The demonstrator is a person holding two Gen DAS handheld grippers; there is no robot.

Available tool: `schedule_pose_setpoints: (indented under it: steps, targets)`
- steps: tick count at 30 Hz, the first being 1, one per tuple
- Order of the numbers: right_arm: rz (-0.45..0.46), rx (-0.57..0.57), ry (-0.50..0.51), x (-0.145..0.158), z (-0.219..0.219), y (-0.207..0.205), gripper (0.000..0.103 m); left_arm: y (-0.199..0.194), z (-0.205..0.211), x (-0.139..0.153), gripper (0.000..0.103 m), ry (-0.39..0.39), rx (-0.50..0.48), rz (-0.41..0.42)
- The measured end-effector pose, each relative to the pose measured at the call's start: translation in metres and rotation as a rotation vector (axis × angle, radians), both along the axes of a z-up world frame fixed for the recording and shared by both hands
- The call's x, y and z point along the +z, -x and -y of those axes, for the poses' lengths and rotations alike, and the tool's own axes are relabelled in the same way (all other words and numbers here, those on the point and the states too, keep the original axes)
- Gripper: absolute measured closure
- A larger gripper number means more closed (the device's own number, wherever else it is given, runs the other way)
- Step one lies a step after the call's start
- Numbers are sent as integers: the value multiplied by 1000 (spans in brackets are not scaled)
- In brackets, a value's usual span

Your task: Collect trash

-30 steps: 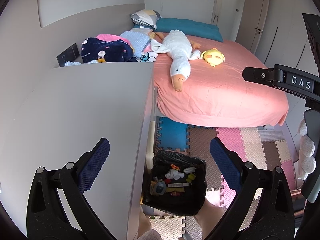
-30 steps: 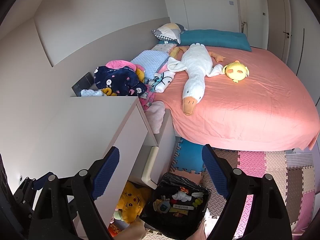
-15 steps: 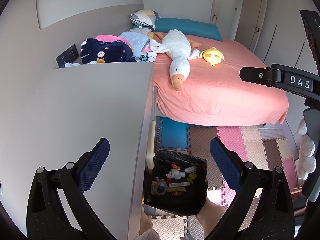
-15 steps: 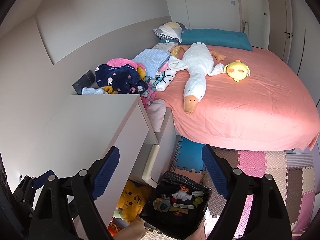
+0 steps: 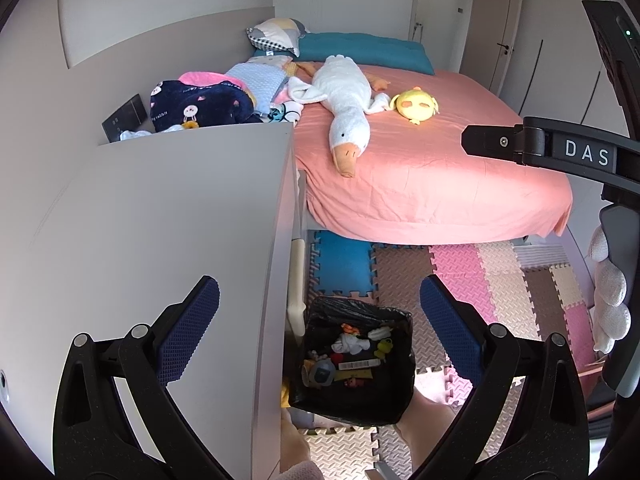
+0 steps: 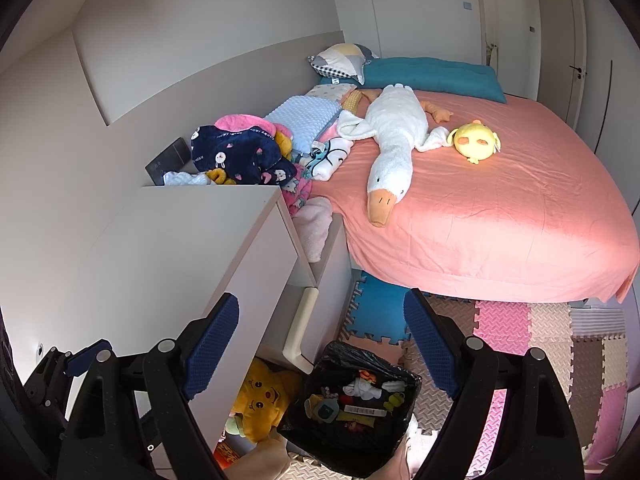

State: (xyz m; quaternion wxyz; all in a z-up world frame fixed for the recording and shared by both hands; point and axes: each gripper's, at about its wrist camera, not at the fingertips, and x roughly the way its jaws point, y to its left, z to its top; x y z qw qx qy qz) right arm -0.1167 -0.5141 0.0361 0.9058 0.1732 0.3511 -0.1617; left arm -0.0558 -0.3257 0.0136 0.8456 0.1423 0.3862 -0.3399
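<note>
Currently, both grippers are held high above the room and neither holds anything. On the left gripper (image 5: 320,308), the blue padded fingers (image 5: 188,332) stand wide apart, one over the white cabinet top (image 5: 160,220) and the other over the floor mats (image 5: 500,280). On the right gripper (image 6: 320,332), the fingers (image 6: 212,344) are likewise spread wide, with nothing between them. The trash bin (image 5: 352,408), lined with a black bag, stands on the floor below, just beside the front edge of the cabinet (image 6: 200,248) and near the foot of the bed (image 6: 500,220). It contains mixed trash (image 6: 360,400): white crumpled paper, a barcode label, and small orange, yellow and red pieces. In the right wrist view, a yellow plush toy (image 6: 264,400) lies under the cabinet, touching or nearly touching the left side of the bin. A white goose toy (image 5: 344,96) lies on the pink bed sheet, and a yellow chick toy (image 5: 416,104) lies just beside it. Folded blankets (image 6: 244,152) are piled behind the cabinet along the wall. A teal pillow (image 6: 432,76) rests at the head of the bed. In the left wrist view, a gloved hand (image 5: 608,292) grips the right device at the right edge.
</note>
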Motion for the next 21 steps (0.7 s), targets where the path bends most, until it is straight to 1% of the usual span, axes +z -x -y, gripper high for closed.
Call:
schedule_pose_setpoints:
  steps: [9,17,21]
  targets:
    - [-2,-1,2,0,0,0,18,-6,-5,0,6,50,25,-55]
    - [-4,3,3,-1,2,3,18,-11,-5,-5,6,41,54,-92]
    - [-5,2,3,-1,1,3,18,-12,-7,-5,6,47,61,-83]
